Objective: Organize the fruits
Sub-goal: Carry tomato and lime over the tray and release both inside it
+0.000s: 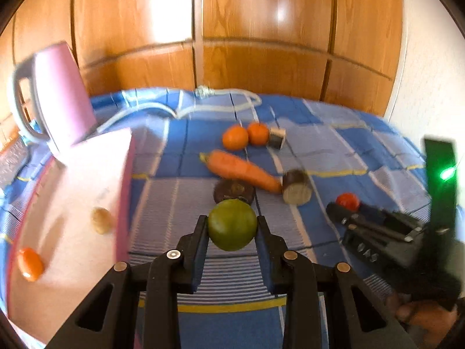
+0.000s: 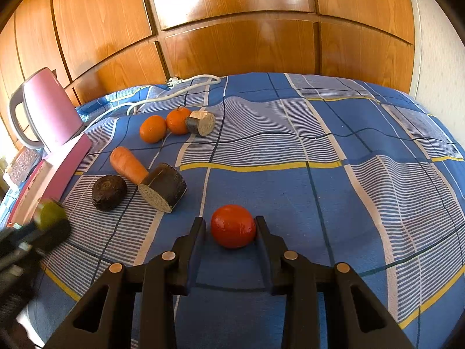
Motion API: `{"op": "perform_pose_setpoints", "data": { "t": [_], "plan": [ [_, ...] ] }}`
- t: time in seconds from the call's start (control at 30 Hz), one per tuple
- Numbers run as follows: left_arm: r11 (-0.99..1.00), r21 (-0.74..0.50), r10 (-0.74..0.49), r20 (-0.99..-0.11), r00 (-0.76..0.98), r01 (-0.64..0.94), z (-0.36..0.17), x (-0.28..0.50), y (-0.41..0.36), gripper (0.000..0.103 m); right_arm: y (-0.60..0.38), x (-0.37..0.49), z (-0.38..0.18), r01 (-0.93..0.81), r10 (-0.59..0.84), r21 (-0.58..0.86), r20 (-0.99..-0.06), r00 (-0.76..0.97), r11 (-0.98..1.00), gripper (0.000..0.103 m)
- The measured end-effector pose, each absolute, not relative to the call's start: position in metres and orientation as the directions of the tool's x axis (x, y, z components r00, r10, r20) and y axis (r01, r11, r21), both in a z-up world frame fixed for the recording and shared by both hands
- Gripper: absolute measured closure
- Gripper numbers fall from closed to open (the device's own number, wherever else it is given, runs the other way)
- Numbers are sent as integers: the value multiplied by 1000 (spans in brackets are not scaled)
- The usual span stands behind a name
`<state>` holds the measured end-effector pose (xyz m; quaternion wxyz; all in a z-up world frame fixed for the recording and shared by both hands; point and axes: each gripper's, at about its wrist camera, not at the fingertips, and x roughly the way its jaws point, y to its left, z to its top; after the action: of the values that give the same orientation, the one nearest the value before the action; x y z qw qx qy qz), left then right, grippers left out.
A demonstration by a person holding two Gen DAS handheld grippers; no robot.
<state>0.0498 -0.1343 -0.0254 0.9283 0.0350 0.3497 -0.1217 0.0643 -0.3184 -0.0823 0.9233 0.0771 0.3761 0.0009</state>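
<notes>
Left wrist view: left tongs [image 1: 232,226] clamp a green fruit [image 1: 232,224] above the blue checked bed [image 1: 348,145], right of the pink box [image 1: 72,203].

Right wrist view: right tongs [image 2: 231,229] flank a red tomato [image 2: 233,226] resting on the bed; whether both fingers touch it cannot be told.

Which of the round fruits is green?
The green fruit held in the left hand-held gripper; the two oranges are orange.
</notes>
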Motion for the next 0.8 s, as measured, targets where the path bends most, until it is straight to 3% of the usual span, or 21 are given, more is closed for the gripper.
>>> {"op": "perform_pose_setpoints", "data": {
  "t": [0.33,0.8],
  "plan": [
    [991,-22,-118,-619,777,133,9,36,-93,72,-314,62,-81,65,29,109,-696,717,992,72],
    [999,-4,-42,-593,804,50,17,18,-52,71,-310,56,-73,71,-6,67,-686,728,995,75]
  ]
}}
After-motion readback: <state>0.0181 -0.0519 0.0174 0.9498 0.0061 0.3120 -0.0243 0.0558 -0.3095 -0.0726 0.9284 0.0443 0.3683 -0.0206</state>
